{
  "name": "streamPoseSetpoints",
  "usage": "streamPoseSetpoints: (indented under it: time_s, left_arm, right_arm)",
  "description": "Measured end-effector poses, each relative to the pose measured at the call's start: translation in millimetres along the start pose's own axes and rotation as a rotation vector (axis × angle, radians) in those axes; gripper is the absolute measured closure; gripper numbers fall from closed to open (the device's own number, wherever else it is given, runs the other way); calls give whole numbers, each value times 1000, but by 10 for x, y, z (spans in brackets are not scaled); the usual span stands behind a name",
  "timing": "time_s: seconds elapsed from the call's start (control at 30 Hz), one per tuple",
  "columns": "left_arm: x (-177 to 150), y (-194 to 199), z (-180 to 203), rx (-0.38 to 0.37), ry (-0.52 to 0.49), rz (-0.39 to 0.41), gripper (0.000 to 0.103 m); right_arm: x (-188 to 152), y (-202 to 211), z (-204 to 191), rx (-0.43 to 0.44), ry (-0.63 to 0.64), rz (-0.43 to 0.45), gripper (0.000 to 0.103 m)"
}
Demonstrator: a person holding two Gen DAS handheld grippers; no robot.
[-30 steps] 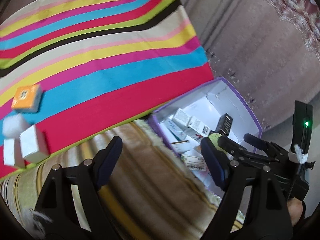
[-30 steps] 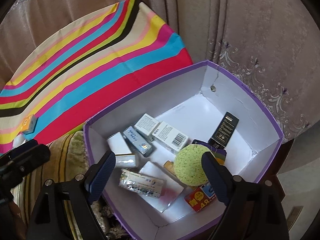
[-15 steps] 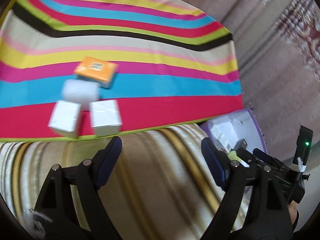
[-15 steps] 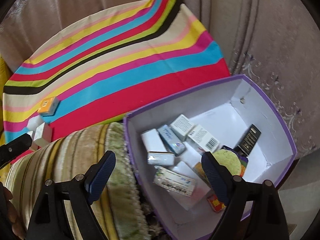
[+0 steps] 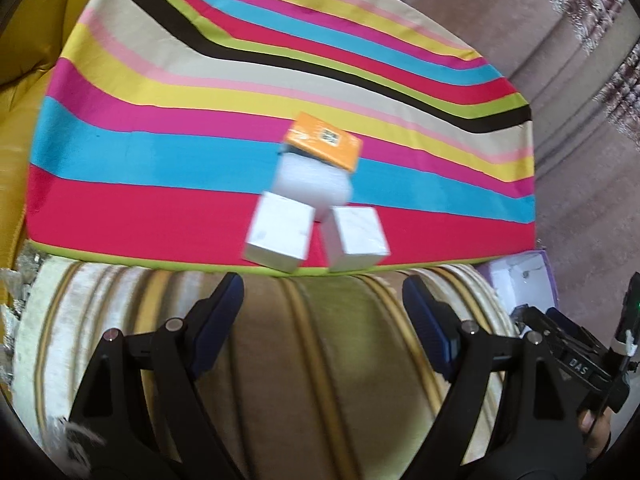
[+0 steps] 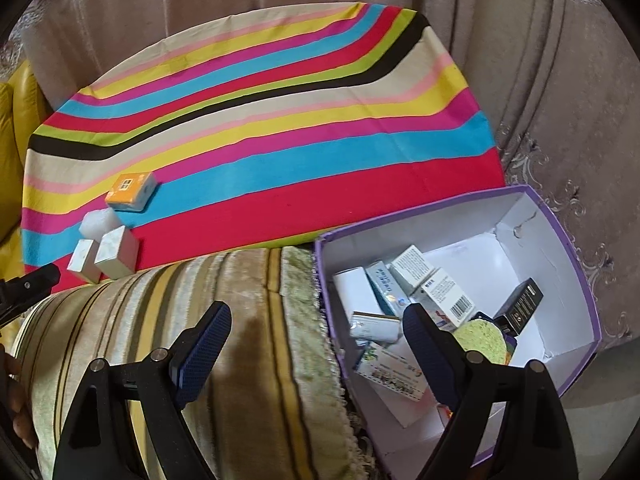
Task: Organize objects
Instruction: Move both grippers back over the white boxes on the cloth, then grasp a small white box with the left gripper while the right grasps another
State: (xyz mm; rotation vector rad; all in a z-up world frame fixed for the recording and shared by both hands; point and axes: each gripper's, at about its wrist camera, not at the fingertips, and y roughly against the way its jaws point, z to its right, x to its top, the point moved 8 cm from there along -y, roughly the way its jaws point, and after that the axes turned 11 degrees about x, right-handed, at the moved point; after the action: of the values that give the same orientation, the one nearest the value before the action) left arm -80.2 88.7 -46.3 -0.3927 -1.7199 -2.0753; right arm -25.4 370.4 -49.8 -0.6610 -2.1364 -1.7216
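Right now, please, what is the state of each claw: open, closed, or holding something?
Left claw: open, holding nothing, above the striped cushion.
Right claw: open, holding nothing, beside the purple box.

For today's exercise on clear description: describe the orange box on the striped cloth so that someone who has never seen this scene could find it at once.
Start at the striped cloth spread beside the purple box. Near the cloth's front edge sits a small cluster of four things: two white cubes in front, a white foam lump behind them, and the orange box farthest back. It is the only coloured one, with a small printed label on top.
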Motion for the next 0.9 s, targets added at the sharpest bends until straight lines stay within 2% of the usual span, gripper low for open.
streamPoseSetpoints:
  time_s: [0.23, 0.53, 0.63, 0.7, 0.77, 0.9]
  left_arm:
    - [92, -186, -197, 49, -27, -44, 19]
    - [207, -512, -141, 92, -132, -105, 20]
    - [225, -600, -115, 121, -170, -111, 28]
    - [221, -661, -105, 126, -184, -122, 48]
    - [201, -692, -126, 117, -175, -133, 56]
    - [185, -662, -169, 93, -148, -123, 58]
  right_arm:
    - [32, -72, -279, 29, 47, -15, 14]
    - [85, -245, -745, 70, 131, -47, 14]
    - [101, -319, -947, 90, 167, -60, 14]
    - [109, -377, -1065, 100, 185, -69, 14]
    - [119, -445, -1208, 107, 212, -78, 14]
    - [133, -553, -1418, 114, 263, -97, 14]
